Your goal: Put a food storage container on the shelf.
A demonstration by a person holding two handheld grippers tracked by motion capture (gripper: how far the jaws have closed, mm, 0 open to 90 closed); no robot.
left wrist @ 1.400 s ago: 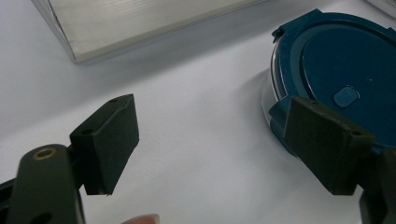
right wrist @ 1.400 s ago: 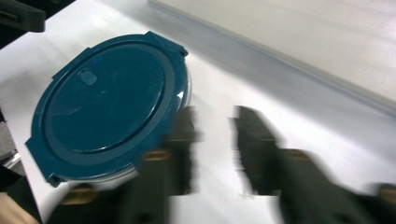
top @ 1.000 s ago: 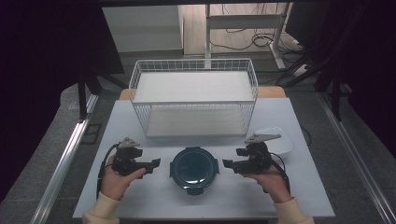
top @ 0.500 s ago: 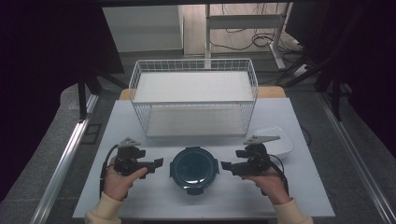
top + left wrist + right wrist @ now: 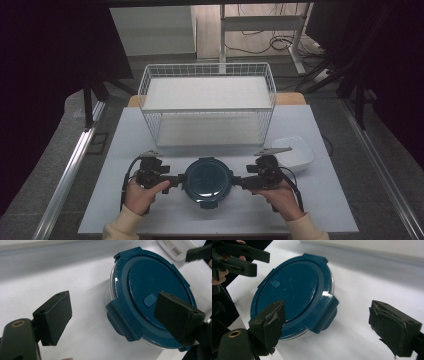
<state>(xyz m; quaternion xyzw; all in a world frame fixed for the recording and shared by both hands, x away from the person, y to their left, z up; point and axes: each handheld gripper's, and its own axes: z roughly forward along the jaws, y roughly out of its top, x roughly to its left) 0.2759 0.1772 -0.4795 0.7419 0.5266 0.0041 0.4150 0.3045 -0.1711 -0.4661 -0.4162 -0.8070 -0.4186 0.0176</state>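
Observation:
A round clear container with a dark blue latched lid [image 5: 207, 181] sits near the front of the white table [image 5: 150, 130]. My left gripper [image 5: 175, 181] is at its left side, open, and one lid latch [image 5: 120, 317] lies between the left gripper's [image 5: 116, 318] jaws untouched. My right gripper [image 5: 241, 182] is at the container's right side. The right gripper's [image 5: 332, 328] jaws have just been opening and now stand wide, with the near latch [image 5: 324, 312] in front of the gap and clear of both pads.
A white wire basket [image 5: 207, 107] stands behind the container, across the middle of the table. A white square dish [image 5: 295, 152] rests at the right, just beyond my right hand. The table's front edge is close under both forearms.
The left gripper has edged a little toward the container. The right hand and the container have stayed where they were.

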